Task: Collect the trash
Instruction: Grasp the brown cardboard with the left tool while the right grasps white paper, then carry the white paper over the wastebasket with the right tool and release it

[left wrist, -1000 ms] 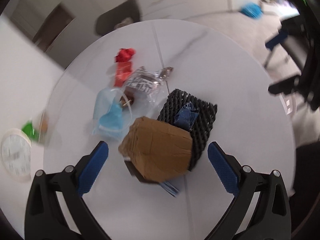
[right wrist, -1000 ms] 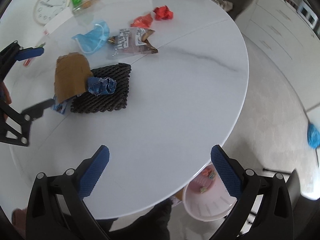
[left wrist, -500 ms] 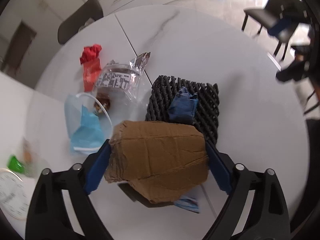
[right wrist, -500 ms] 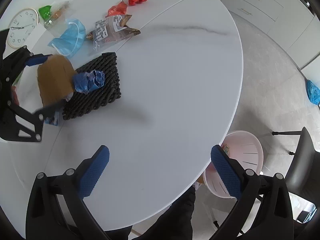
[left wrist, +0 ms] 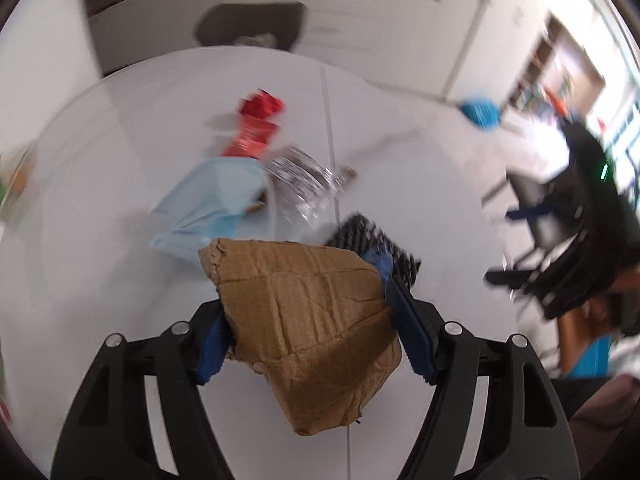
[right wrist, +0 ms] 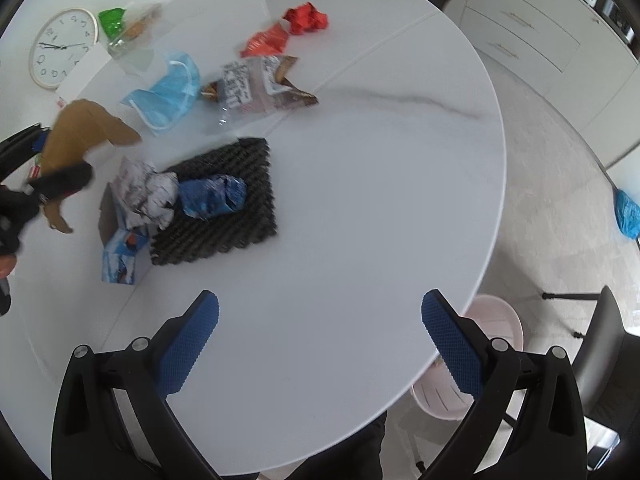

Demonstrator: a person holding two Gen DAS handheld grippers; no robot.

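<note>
The brown cardboard piece (left wrist: 308,320) sits low in the middle of the left wrist view, squeezed between the blue pads of the left gripper (left wrist: 308,324) and lifted off the white round table (left wrist: 420,184). In the right wrist view it is at the far left (right wrist: 80,132). More trash lies on the table: a black mesh mat (right wrist: 224,200) in the middle left, with a blue crumpled wrapper (right wrist: 212,198) on top, and a blue face mask (right wrist: 168,92) up above. The right gripper (right wrist: 320,340) at the bottom is wide apart, holding nothing. A pink bin (right wrist: 500,332) peeks out at the lower right.
</note>
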